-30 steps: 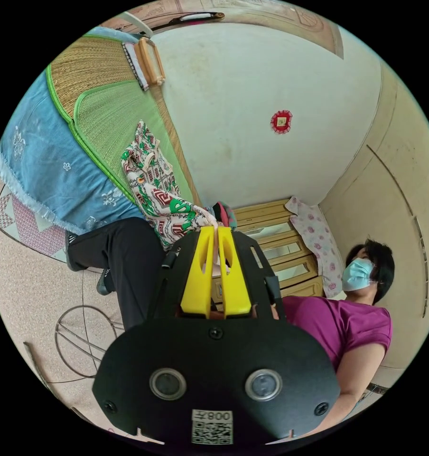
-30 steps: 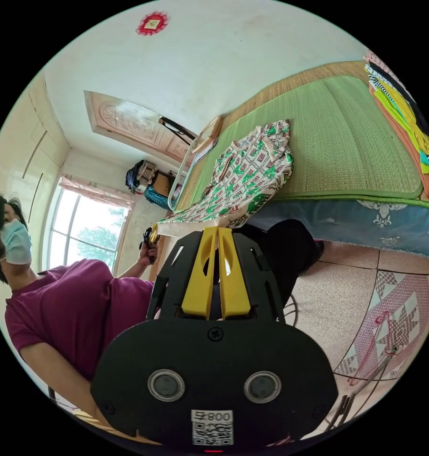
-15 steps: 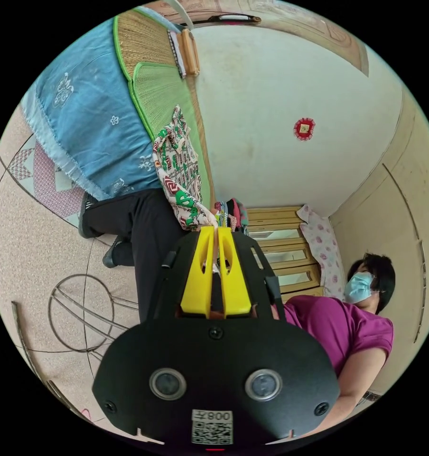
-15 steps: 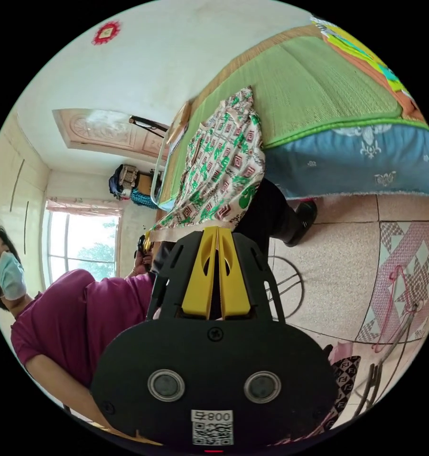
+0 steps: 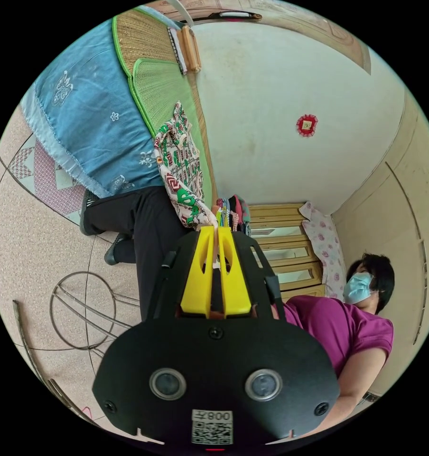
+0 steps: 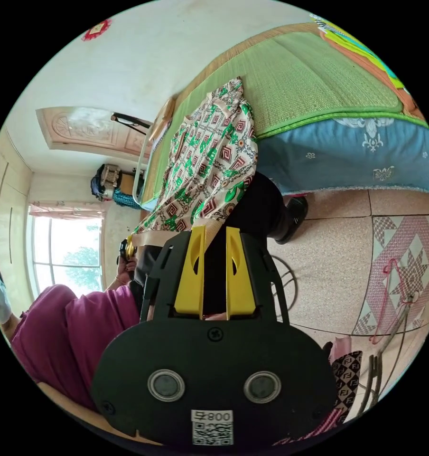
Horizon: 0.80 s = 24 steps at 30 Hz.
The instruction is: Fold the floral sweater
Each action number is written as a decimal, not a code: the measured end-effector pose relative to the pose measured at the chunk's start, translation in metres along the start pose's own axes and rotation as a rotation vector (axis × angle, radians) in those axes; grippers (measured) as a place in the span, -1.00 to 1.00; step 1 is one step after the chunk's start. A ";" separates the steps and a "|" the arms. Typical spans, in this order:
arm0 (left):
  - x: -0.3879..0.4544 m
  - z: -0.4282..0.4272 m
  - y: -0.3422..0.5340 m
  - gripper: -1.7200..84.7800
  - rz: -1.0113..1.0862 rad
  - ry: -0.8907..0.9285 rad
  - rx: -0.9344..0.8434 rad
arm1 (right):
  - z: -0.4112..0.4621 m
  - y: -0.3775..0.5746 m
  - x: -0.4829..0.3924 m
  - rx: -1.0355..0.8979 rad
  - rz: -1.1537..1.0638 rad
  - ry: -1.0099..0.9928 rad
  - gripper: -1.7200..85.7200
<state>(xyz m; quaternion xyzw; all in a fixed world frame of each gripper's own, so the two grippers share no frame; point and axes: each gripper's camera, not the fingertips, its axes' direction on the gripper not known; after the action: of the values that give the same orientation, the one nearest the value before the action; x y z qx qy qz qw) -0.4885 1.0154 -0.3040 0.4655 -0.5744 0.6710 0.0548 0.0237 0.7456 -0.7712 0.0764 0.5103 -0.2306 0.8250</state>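
Left claw (image 5: 217, 230): yellow jaws pinched together on a beige hem edge of the floral sweater (image 5: 179, 164), fabric caught right at the tips. Clenched on cloth.

Right claw (image 6: 214, 231): jaws parted, clear gap between them with dark trousers (image 6: 257, 209) showing through. The sweater's beige hem band (image 6: 176, 235) runs across just at the tips, touching the near-side jaw; not pressed by both. Released.

In the right gripper view the other claw (image 6: 127, 248) sits in the person's hand (image 6: 124, 271) at the far end of that hem band, gripping it.

Sweater (image 6: 209, 152): white with green and red print. Lower part hangs off the bed edge in front of the person's trousers (image 5: 143, 228); upper part lies on the green woven mat (image 6: 309, 80) on the bed. Same layout in the left gripper view: the garment trails from the claw tips up onto the mat (image 5: 157, 88).

Blue bedspread (image 6: 357, 156) drapes down the bed side below the mat. A stack of folded clothes (image 6: 366, 52) sits at the mat's far edge. Shoe (image 6: 293, 216) on the tiled floor (image 6: 328, 266) by the bed.

Person in a magenta top (image 5: 338, 327) behind the left claw. Wooden drawers (image 5: 281, 256) and the wall (image 5: 281, 85) beyond. Window (image 6: 67, 242) at the far end in the right gripper view.
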 end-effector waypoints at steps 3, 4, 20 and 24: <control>-0.003 0.000 -0.002 -0.93 0.002 0.003 0.000 | 0.006 -0.002 -0.007 -0.010 -0.013 0.050 -0.80; -0.004 0.000 -0.002 -0.93 0.003 0.005 -0.002 | 0.006 -0.001 -0.006 -0.010 -0.011 0.050 -0.81; -0.002 -0.008 -0.020 -0.93 0.141 0.147 0.023 | -0.062 0.028 -0.001 0.128 -0.109 -0.164 -0.95; -0.005 -0.010 -0.024 -0.93 0.182 0.183 0.025 | -0.087 0.038 -0.002 0.178 -0.150 -0.229 -0.96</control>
<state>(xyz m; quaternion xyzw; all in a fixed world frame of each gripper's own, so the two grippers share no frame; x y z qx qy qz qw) -0.4769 1.0341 -0.2893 0.3488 -0.5986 0.7200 0.0402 -0.0297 0.8106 -0.8142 0.0839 0.3947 -0.3430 0.8482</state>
